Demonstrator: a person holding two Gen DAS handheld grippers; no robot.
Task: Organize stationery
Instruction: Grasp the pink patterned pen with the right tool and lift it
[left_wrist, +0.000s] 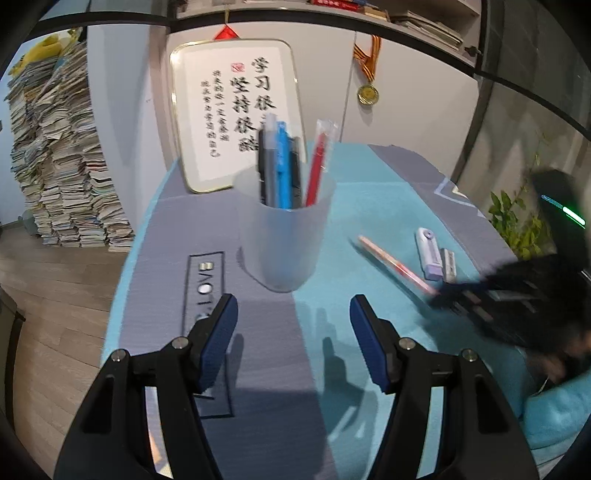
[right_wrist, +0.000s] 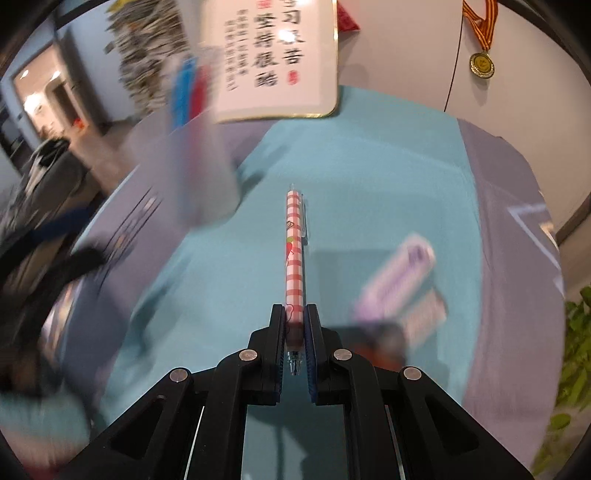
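Note:
A frosted pen cup (left_wrist: 284, 236) stands on the table and holds several pens, among them a blue one (left_wrist: 283, 166) and a red one (left_wrist: 317, 170). My left gripper (left_wrist: 293, 314) is open and empty just in front of the cup. My right gripper (right_wrist: 295, 314) is shut on a pink checked pen (right_wrist: 294, 251) and holds it above the table, the pen pointing forward. In the left wrist view the right gripper (left_wrist: 443, 291) shows blurred at the right with the pen (left_wrist: 395, 264). The cup shows blurred in the right wrist view (right_wrist: 188, 162).
A purple correction tape (left_wrist: 428, 251) and a small eraser (left_wrist: 448, 262) lie on the teal and grey tablecloth (left_wrist: 369, 206) at the right. A framed calligraphy board (left_wrist: 236, 114) leans on the wall behind the cup. A stack of books (left_wrist: 62, 155) stands at the left.

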